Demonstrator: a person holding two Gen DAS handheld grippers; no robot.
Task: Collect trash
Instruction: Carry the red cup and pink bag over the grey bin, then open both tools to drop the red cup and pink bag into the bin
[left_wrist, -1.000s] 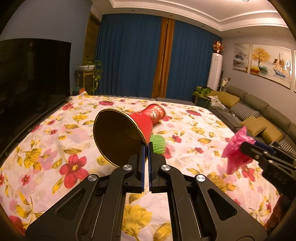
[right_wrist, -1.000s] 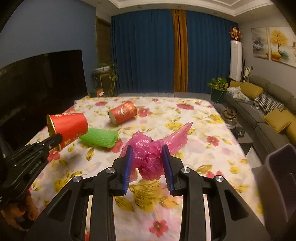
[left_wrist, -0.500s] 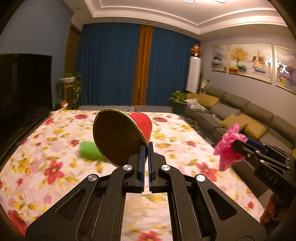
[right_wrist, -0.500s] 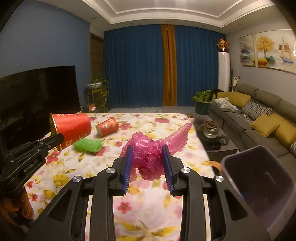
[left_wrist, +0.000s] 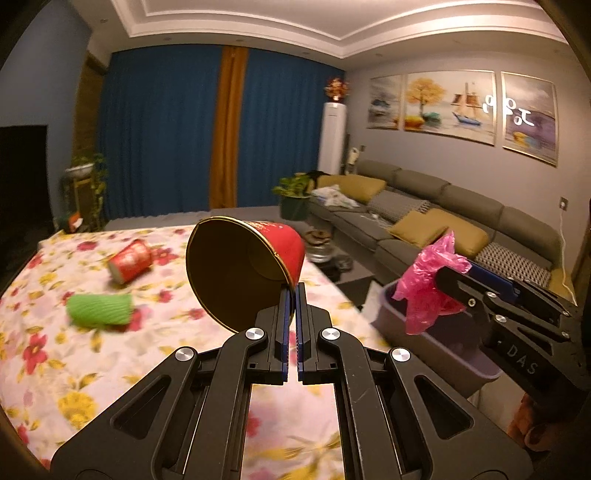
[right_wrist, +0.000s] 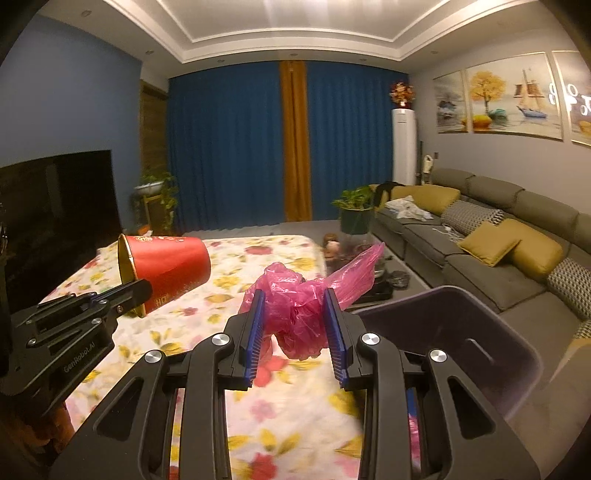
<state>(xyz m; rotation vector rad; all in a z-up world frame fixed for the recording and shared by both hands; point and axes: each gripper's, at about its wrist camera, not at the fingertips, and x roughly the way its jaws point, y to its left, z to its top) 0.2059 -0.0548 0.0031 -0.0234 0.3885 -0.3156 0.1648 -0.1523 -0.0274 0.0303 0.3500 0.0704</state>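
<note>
The floral-covered surface (left_wrist: 92, 354) spreads widest, and just off its right edge stands the purple bin (right_wrist: 461, 332), open-topped and dark inside; whether anything already lies in it is hard to tell.

Next in size, the red paper cup (left_wrist: 255, 266) hangs in the air above the surface, tipped on its side with its gold-lined mouth toward the left camera. The left hand-held gripper (left_wrist: 291, 291) is clenched on the cup's rim, only a thin edge of it between the jaws. That narrow bite is the main risk: a swing toward the bin could let the cup pivot or slip free and drop back onto the surface.

The crumpled pink plastic bag (right_wrist: 299, 310) is pinched in the right hand-held gripper (right_wrist: 295, 317), close to the bin's near rim. It is light, glossy film with a loose tail trailing toward the bin; on release it may cling to the blue pads or drift and land outside the rim.

Smaller trash remains on the surface: a second red cup (left_wrist: 131, 260) lying on its side, and near it a green ribbed wrapper (left_wrist: 99, 310).
</note>
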